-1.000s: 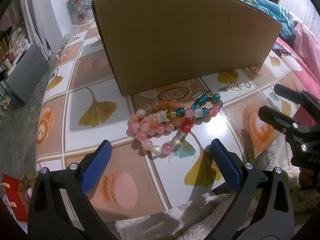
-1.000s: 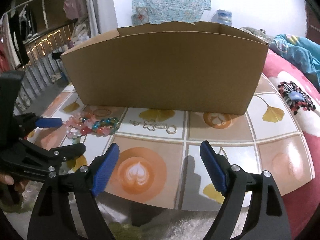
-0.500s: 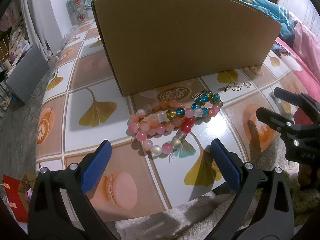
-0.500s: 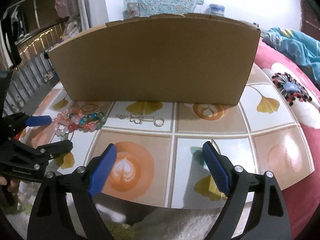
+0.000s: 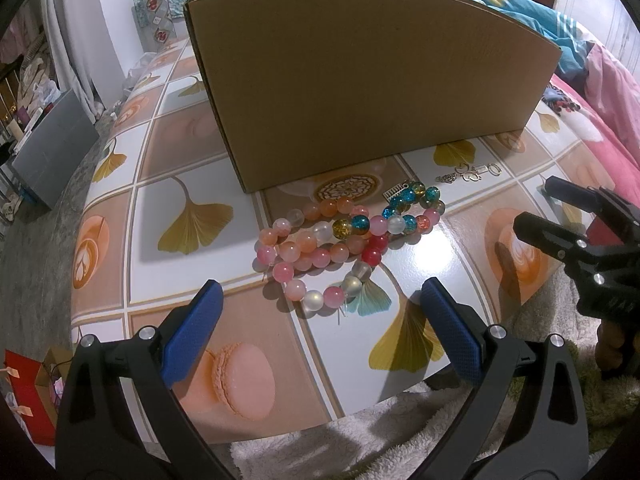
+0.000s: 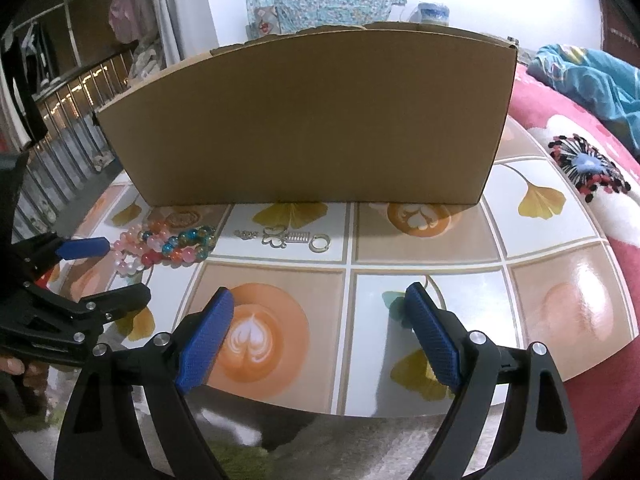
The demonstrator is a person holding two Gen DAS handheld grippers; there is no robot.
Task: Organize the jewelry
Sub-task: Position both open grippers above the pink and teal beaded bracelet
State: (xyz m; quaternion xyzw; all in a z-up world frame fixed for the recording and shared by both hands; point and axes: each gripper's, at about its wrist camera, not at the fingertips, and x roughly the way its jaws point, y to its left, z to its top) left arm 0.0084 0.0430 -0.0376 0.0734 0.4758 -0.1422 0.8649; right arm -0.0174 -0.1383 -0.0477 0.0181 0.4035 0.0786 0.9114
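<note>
Since a second ago my right gripper (image 6: 316,336) has drifted a little nearer the box, which now fills more of its view, while my left gripper (image 5: 320,320) has kept its place; the beads and charms lie where they lay. My right jaws stand wide apart with nothing between them, hanging over the near edge of the bench (image 6: 400,392), above a tile printed with a latte heart. My left jaws are likewise spread wide and empty, poised over a tile with a pink macaron, just short of the beads.

Just beyond my left jaws lies the heap of bead bracelets (image 5: 344,240): pink, peach, red and frosted beads nearest me, blue and yellow crackled ones at the farther right end. The loops overlap and touch one another, so I cannot tell how many there are. A small silver comb-like charm (image 5: 396,191) rests against their far edge. To their right, apart from them, a row of small metal pieces (image 6: 286,237) lies flat on a white tile: a chain bit, a clover outline, a little spring and a ring.

Behind all of it a cardboard box (image 6: 312,120) stands upright on the bench, its plain wall facing me; its inside is hidden. Past the bench on the right is a bed with a pink flowered cover (image 6: 580,152)
</note>
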